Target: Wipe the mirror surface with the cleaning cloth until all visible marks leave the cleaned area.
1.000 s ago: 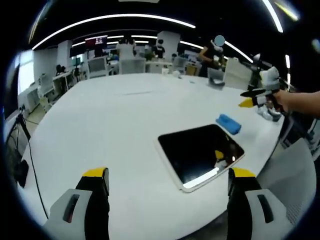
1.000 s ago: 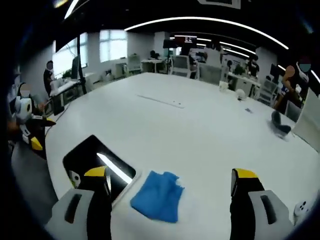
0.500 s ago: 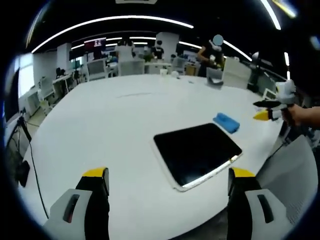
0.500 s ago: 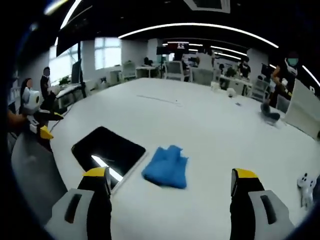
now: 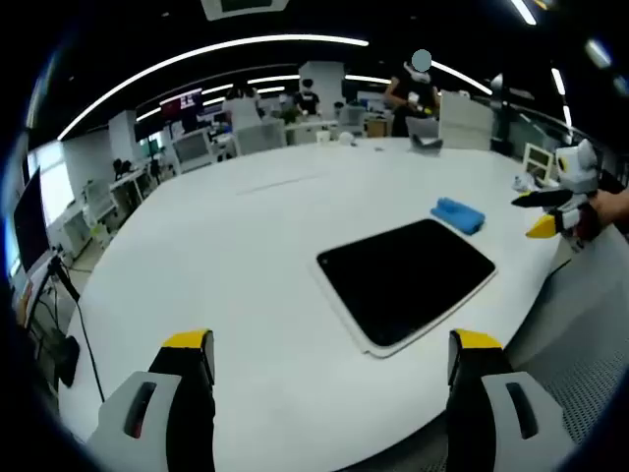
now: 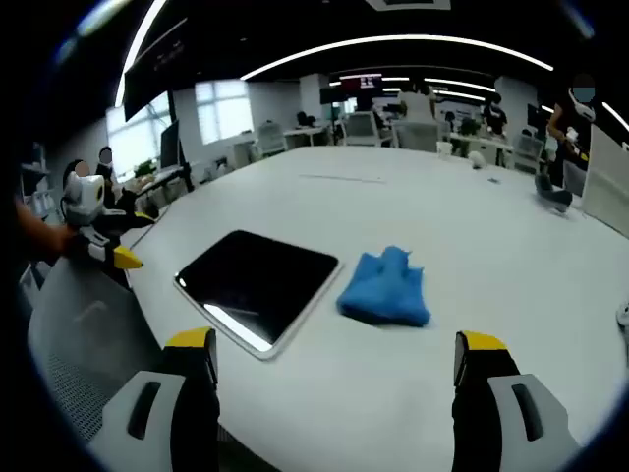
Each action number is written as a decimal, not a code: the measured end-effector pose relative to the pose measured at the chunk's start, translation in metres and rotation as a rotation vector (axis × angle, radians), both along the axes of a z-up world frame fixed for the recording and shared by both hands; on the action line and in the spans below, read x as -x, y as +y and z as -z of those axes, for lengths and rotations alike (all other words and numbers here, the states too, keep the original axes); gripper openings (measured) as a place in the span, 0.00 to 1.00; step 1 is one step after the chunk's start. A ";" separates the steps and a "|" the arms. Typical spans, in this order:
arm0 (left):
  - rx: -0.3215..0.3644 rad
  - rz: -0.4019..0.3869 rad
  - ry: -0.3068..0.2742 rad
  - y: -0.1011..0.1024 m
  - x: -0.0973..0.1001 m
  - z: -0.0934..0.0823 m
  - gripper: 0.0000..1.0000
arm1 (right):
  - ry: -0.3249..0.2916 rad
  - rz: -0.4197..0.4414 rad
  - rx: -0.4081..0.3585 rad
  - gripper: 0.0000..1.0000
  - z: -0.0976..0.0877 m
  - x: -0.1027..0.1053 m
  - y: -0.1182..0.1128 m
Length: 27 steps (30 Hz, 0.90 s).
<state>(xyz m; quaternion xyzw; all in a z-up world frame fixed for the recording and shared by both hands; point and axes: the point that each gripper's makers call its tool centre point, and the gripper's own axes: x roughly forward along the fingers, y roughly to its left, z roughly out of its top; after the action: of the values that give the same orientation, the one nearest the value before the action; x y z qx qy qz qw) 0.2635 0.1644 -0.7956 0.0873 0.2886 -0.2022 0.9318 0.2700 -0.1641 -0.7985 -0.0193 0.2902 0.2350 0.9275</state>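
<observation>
In the right gripper view, the right tool (image 6: pixel 334 393) hangs with jaws spread and empty above the near edge of the white surface (image 6: pixel 472 256). Beyond it the dark mirror (image 6: pixel 257 283) lies flat, the blue cleaning cloth (image 6: pixel 385 289) just beside it. The left tool (image 5: pixel 334 393), jaws likewise spread, is well short of the mirror (image 5: pixel 406 279).

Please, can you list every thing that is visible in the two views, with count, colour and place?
mirror: one, dark glass with pale frame, flat on the table near its edge.
cleaning cloth: one, blue, crumpled on the table beside the mirror, apart from it.
table: one, white, large.
office desks and chairs: several, pale, behind the table.
left hand-held gripper: one, grey with yellow tips, open, above the table's near edge.
right hand-held gripper: one, same colours, open, facing mirror and cloth.
</observation>
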 end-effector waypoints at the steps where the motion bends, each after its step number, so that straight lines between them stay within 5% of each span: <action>1: -0.004 0.005 -0.002 0.000 0.001 0.000 0.99 | -0.001 -0.004 0.013 1.00 0.000 0.003 0.004; 3: 0.013 -0.012 0.009 0.004 0.003 0.002 0.99 | -0.034 -0.036 0.083 1.00 0.000 0.005 0.004; 8: 0.095 -0.054 0.021 0.006 0.003 0.000 0.99 | -0.074 0.028 0.040 1.00 -0.010 -0.001 -0.002; 13: 0.017 0.101 0.025 -0.011 0.008 0.002 0.99 | -0.043 0.109 0.052 1.00 -0.006 0.003 -0.010; 16: 0.049 0.044 0.028 0.001 0.009 0.001 0.99 | -0.020 0.077 0.068 1.00 0.001 0.016 -0.001; 17: 0.076 0.004 0.053 0.005 0.011 0.002 0.99 | -0.015 0.055 0.142 1.00 0.006 0.021 -0.005; 21: 0.023 0.100 0.010 -0.011 0.014 -0.001 1.00 | -0.004 0.059 0.089 1.00 0.005 0.021 -0.004; 27: 0.089 -0.002 0.073 0.003 0.008 -0.003 1.00 | -0.004 -0.047 0.112 1.00 0.006 0.024 0.014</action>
<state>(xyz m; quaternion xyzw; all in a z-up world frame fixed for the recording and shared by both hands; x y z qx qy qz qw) 0.2556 0.1670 -0.7926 0.0382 0.3133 -0.2167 0.9238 0.2457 -0.1503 -0.8049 -0.0784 0.3007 0.2401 0.9197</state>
